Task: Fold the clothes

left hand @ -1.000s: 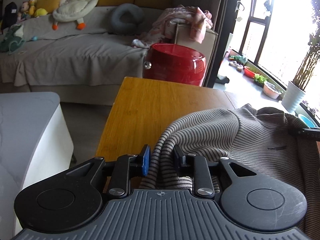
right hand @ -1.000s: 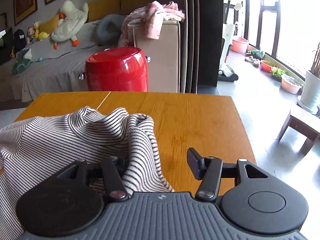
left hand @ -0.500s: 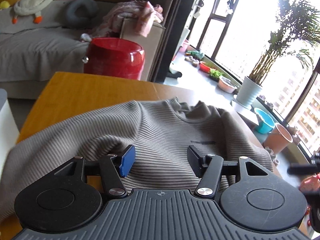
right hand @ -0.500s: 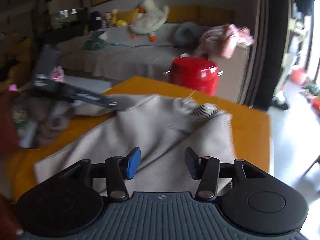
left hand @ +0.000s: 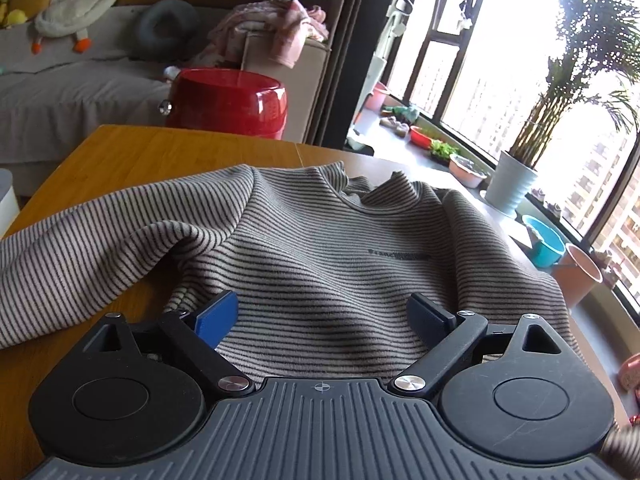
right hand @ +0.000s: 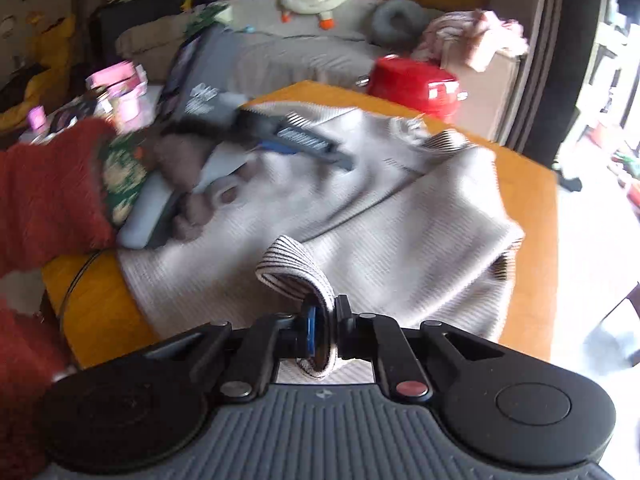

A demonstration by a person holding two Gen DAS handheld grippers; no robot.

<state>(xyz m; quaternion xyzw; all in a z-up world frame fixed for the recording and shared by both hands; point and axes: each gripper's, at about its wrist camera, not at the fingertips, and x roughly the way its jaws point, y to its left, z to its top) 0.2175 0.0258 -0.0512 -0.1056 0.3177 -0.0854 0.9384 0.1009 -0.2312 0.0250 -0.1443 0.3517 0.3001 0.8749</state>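
A beige sweater with thin dark stripes (left hand: 320, 240) lies spread on the wooden table (left hand: 168, 152), collar toward the far edge. My left gripper (left hand: 322, 316) hovers open over its lower front, and no cloth sits between the fingers. In the right wrist view the same sweater (right hand: 400, 216) covers most of the table, blurred by motion. My right gripper (right hand: 324, 332) is shut on a folded striped cuff or hem (right hand: 292, 268) that stands up from its jaws. The left gripper (right hand: 292, 136) shows there too, held by a hand in a red fuzzy sleeve (right hand: 44, 188).
A red round stool (left hand: 228, 100) stands just past the table's far edge, with a grey sofa (left hand: 72, 80) behind it. To the right are windows, a potted plant (left hand: 516, 184) and small tubs on the floor. A white table corner (left hand: 6, 196) sits at the left.
The right gripper was open half a second ago and has now shut on the striped cuff. The left gripper let go of the sweater earlier, stays open and has come lower over it.
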